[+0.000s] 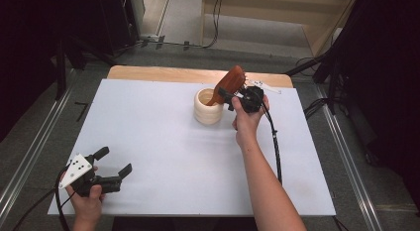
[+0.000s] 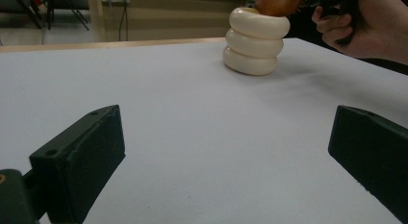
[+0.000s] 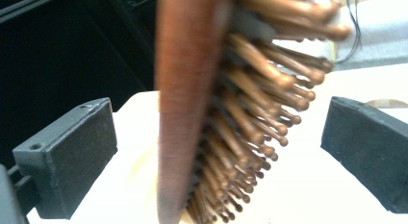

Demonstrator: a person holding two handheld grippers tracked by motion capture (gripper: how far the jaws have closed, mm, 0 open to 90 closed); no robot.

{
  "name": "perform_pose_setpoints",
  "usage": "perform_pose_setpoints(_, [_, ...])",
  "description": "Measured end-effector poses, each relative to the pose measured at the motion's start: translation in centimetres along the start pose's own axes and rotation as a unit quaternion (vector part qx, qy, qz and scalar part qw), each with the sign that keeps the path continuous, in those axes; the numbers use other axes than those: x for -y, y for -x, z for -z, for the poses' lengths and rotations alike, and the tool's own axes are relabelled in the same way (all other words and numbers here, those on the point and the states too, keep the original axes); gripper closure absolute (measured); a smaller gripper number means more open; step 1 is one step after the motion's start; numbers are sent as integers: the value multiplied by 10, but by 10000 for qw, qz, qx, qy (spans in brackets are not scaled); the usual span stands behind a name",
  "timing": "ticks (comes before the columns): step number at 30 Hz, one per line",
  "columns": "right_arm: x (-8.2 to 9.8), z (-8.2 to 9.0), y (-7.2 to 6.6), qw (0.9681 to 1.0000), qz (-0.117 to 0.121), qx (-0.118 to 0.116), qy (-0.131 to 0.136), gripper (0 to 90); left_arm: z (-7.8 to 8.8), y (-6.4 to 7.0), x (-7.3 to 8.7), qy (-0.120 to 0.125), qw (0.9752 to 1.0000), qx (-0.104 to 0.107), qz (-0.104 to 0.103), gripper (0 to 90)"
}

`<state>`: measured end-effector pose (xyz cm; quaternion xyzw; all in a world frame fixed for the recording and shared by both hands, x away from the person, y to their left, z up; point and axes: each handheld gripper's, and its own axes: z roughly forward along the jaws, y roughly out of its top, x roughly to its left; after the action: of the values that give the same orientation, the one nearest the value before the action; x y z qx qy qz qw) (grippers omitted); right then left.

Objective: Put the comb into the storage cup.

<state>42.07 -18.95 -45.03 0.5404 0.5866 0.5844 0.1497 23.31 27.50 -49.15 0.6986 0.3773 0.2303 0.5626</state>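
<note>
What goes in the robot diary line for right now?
right gripper: open, around hairbrush | hairbrush: standing in cream holder | left gripper: open, idle

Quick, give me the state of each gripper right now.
Left gripper: open, holding nothing, low over the white table.
Right gripper: open, jaws on either side of the wooden hairbrush standing in the cream holder, not clamped.

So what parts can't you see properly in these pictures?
- Brush handle: in the high view, its lower end is hidden inside the cream holder.
- Brush head in the left gripper view: cut off by the top edge above the holder.
- Brush in the right gripper view: blurred and close, with both ends cut off by the edges.
- Right gripper: in the high view, the hand covers much of it.
- Holder's inside: too dark to tell.
</note>
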Motion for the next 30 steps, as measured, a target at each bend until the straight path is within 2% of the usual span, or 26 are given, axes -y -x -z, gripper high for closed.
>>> perform_pose_setpoints(1, [0, 0, 0, 10000, 0, 0, 0, 0, 0, 0, 0, 1, 10000, 0, -3, 0])
perform_pose_setpoints(3, [-1, 2, -3, 9999, 143, -28, -15, 0, 0, 0, 0, -1, 10000, 2, 0, 0])
perform_pose_setpoints(14, [-4, 15, -13, 9975, 683, 127, -97, 0, 0, 0, 0, 0, 10000, 10, 1, 0])
perform_pose_setpoints(21, [-5, 25, -12, 9968, 779, 183, -60, 0, 0, 0, 0, 4, 10000, 10, -2, 0])
perform_pose_setpoints(25, [-4, 36, -11, 9964, 835, 122, 4, 0, 0, 0, 0, 6, 10000, 10, 3, 0])
perform_pose_setpoints(30, [-1, 49, -8, 9950, 982, 190, -33, 0, 0, 0, 0, 0, 10000, 16, -1, 0])
